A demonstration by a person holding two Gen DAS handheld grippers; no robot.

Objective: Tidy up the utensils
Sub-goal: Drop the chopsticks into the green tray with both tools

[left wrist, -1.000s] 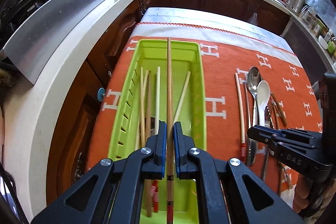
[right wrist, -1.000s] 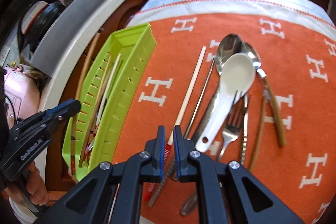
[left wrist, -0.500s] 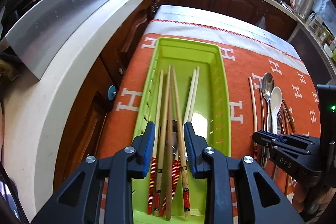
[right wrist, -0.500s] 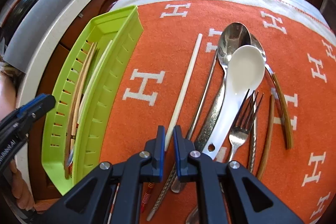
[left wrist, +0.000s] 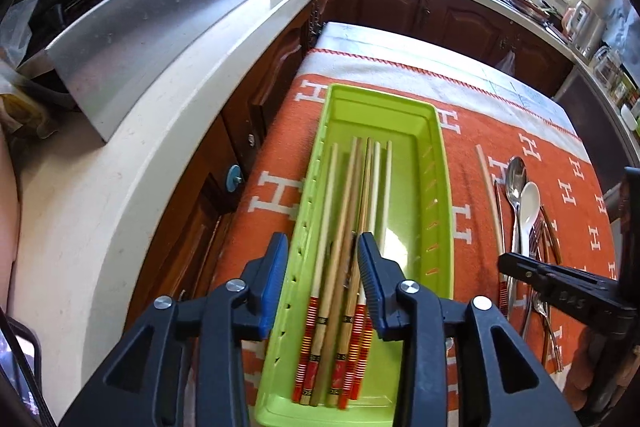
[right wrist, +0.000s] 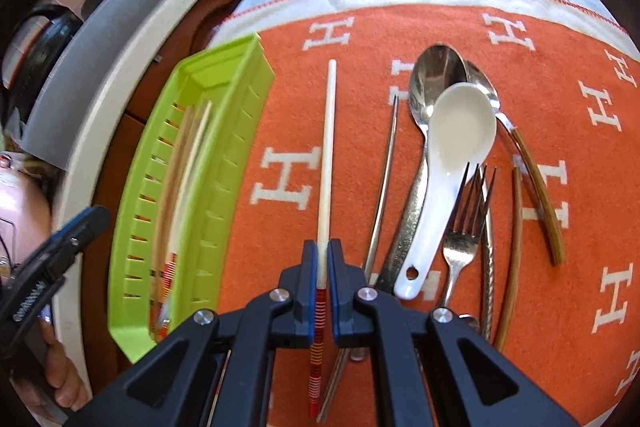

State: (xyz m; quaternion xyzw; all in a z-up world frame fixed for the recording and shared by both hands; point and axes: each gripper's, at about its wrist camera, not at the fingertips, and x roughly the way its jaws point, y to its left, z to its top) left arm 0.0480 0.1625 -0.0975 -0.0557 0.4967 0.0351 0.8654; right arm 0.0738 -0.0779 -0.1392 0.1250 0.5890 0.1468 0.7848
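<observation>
A lime-green tray (left wrist: 440, 187) lies on the orange cloth with several red-ended chopsticks (left wrist: 344, 227) in it. Just above their handle ends, the jaws of my left gripper (left wrist: 323, 259) are opening, and nothing is pressed between the pads. My right gripper (right wrist: 322, 267) is shut on a pale chopstick with a red-striped end (right wrist: 327, 147), which lies on the cloth to the right of the tray (right wrist: 208, 187). In the left wrist view, the right gripper (left wrist: 505, 261) sits at that chopstick's (left wrist: 489, 195) near end.
Beside the held chopstick lie a metal chopstick (right wrist: 386, 179), two steel spoons (right wrist: 436, 79), a white ceramic spoon (right wrist: 460, 131), a fork (right wrist: 468, 219) and brown sticks (right wrist: 540, 195). A pale countertop (left wrist: 140, 167) with a steel panel runs along the left. The left gripper (right wrist: 76, 231) shows beside the tray.
The left gripper let go of the long chopstick, which now lies in the tray with the others, and its jaws spread apart. The right gripper closed onto the pale chopstick on the cloth.
</observation>
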